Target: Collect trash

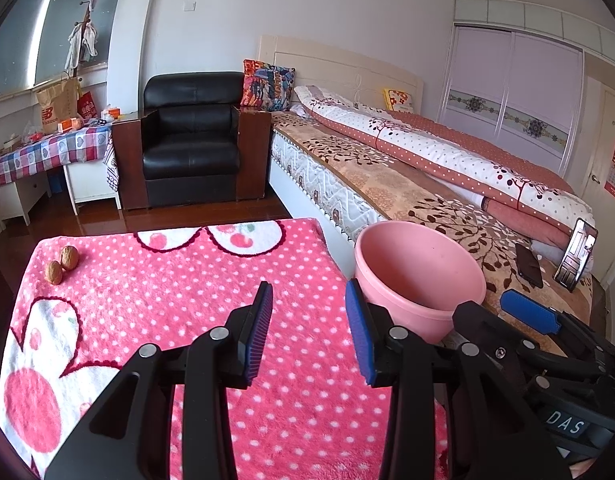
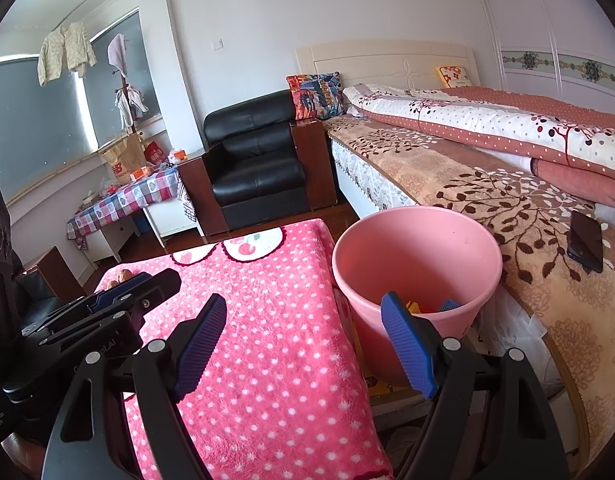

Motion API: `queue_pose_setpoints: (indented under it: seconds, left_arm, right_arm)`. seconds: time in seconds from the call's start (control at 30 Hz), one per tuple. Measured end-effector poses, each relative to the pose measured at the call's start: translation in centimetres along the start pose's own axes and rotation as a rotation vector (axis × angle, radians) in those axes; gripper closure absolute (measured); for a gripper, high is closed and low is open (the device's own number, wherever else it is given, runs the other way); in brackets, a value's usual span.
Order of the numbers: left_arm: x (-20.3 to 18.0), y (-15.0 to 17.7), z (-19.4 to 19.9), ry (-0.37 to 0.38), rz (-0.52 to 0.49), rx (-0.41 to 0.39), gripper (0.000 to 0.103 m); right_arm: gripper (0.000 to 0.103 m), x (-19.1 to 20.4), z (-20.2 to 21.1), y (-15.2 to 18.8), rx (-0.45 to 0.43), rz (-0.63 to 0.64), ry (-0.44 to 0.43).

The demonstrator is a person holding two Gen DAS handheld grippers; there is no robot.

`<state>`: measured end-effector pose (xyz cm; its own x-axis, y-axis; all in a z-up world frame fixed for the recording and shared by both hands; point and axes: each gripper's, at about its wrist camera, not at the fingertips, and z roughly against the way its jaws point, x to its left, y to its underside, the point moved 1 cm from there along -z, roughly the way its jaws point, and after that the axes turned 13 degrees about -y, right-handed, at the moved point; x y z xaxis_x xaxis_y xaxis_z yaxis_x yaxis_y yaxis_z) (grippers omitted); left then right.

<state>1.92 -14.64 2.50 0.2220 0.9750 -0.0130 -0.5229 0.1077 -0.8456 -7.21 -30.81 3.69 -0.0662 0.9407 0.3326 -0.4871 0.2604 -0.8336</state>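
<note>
Two walnuts [image 1: 62,265] lie touching each other near the far left corner of the pink dotted blanket [image 1: 195,280] covering the table. Pink bin [image 2: 417,272] stands just off the blanket's right edge, between table and bed [image 2: 507,208]; some coloured scraps show at its bottom. Left gripper [image 1: 309,332]: jaws apart, nothing between them, over the blanket's right part. Right gripper [image 2: 303,344]: jaws apart, empty, over the blanket's right edge beside the bin. Dark phone [image 2: 585,246] lies on the bed cover.

Bed [image 1: 387,168], black armchair [image 1: 191,140], probably daylit.
</note>
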Motion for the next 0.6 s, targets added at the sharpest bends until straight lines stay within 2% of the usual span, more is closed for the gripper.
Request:
queue_pose_setpoints:
  seconds: [0.6]
  left_arm:
    - [-0.04, 0.04, -0.09, 0.000, -0.009, -0.002, 0.065]
  right_arm:
    - [0.025, 0.02, -0.01, 0.00, 0.002, 0.000, 0.001]
